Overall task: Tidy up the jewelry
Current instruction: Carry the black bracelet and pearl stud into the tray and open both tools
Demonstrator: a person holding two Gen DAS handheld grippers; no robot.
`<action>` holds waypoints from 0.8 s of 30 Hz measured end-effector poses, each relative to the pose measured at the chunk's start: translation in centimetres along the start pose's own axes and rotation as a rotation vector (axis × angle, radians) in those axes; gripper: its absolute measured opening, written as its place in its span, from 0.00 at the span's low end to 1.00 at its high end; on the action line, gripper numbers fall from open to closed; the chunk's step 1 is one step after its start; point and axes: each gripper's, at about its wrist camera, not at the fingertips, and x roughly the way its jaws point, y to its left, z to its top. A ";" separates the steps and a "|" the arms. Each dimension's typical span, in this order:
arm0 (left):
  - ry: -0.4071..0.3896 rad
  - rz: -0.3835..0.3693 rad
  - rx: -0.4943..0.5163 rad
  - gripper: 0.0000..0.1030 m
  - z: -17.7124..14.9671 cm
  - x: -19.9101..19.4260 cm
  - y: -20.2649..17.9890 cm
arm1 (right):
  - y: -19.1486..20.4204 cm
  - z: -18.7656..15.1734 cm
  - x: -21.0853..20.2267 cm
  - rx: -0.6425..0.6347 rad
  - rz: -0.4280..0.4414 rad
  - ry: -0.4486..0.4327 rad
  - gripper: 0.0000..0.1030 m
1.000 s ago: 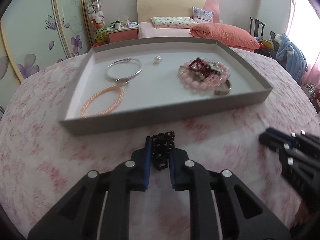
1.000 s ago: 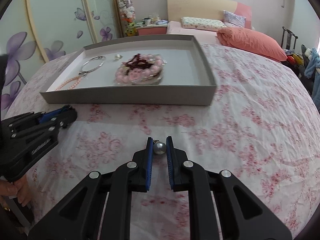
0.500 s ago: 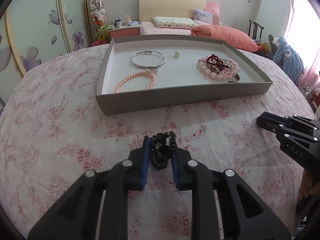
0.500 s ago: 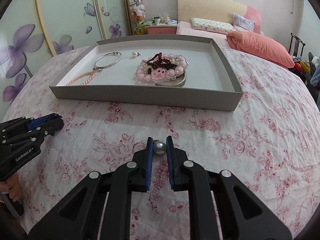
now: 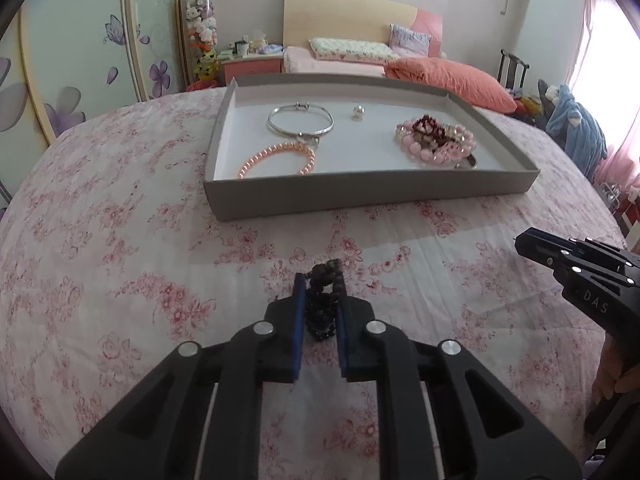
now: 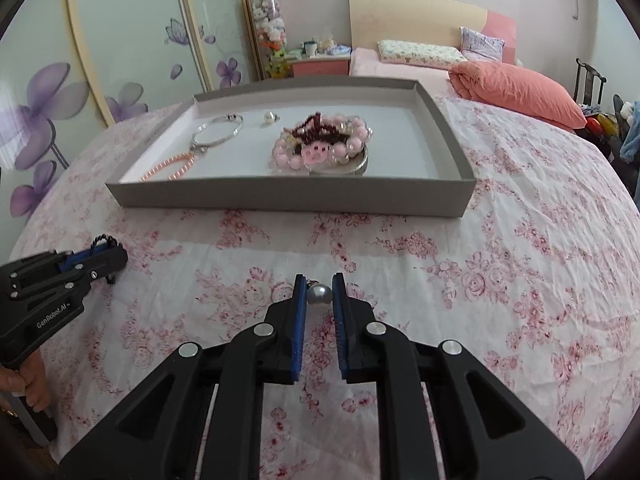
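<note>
My left gripper (image 5: 320, 284) is shut on a black bead bracelet (image 5: 321, 300), held over the floral cloth short of the grey tray (image 5: 360, 196). My right gripper (image 6: 319, 286) is shut on a silver pearl earring (image 6: 319, 294), also in front of the tray (image 6: 288, 196). The tray holds a silver bangle (image 5: 300, 122), a pink pearl bracelet (image 5: 276, 158), a single pearl earring (image 5: 358, 111) and a pile of pink and dark red bead bracelets (image 5: 436, 140). The left gripper (image 6: 106, 246) also shows in the right wrist view, and the right gripper (image 5: 524, 240) in the left wrist view.
The tray stands on a round table under a pink floral cloth (image 5: 120, 260). Behind it are a bed with an orange pillow (image 5: 448, 76), a pink nightstand (image 5: 250, 66), a flower-painted wardrobe (image 5: 80, 60) and a chair with clothes (image 5: 572, 124) at the right.
Both grippers have drawn back from the tray, which now looks farther away. The left view has shifted left, so the tray sits further right. Each gripper still holds its piece.
</note>
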 end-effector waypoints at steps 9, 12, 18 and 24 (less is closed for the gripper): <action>-0.034 -0.015 -0.007 0.04 0.1 -1.1 -0.3 | 0.5 0.7 -2.2 0.009 0.018 -0.081 0.13; -0.038 -0.018 -0.014 0.04 0.2 -1.2 -0.1 | 0.5 0.8 -2.6 0.014 0.025 -0.096 0.13; -0.060 -0.018 -0.012 0.04 0.3 -1.9 -0.3 | 0.8 1.0 -3.3 0.013 0.029 -0.129 0.13; -0.119 -0.014 -0.005 0.04 0.8 -3.3 -1.0 | 1.1 1.4 -4.9 0.006 0.031 -0.207 0.13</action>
